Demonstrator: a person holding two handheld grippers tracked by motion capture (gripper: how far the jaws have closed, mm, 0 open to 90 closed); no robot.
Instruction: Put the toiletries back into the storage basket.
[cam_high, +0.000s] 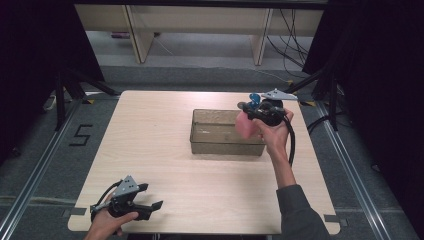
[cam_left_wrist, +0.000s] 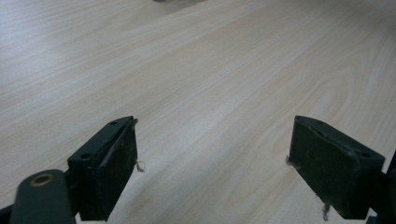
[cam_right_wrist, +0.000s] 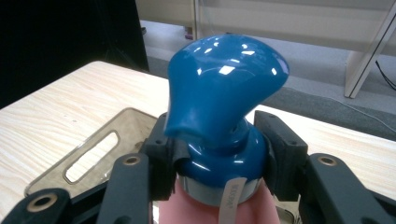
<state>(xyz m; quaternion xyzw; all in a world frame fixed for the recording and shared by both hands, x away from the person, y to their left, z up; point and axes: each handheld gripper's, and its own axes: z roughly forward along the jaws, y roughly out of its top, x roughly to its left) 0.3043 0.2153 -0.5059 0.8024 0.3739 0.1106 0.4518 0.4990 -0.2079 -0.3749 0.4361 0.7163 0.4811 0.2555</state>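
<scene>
The right gripper (cam_right_wrist: 217, 158) has its jaws clamped on the blue collar of a pink pump bottle (cam_right_wrist: 224, 116), just under the glossy blue pump head, at the centre of the right gripper view. In the high view the bottle (cam_high: 245, 125) hangs at the right end of a clear plastic bin (cam_high: 220, 145), right of centre. The left gripper (cam_left_wrist: 212, 163) rests at the lower left of the wooden table (cam_high: 165, 160), jaws spread wide with nothing between them.

Blue-capped pink bottle (cam_right_wrist: 219, 140) between black jaws
</scene>
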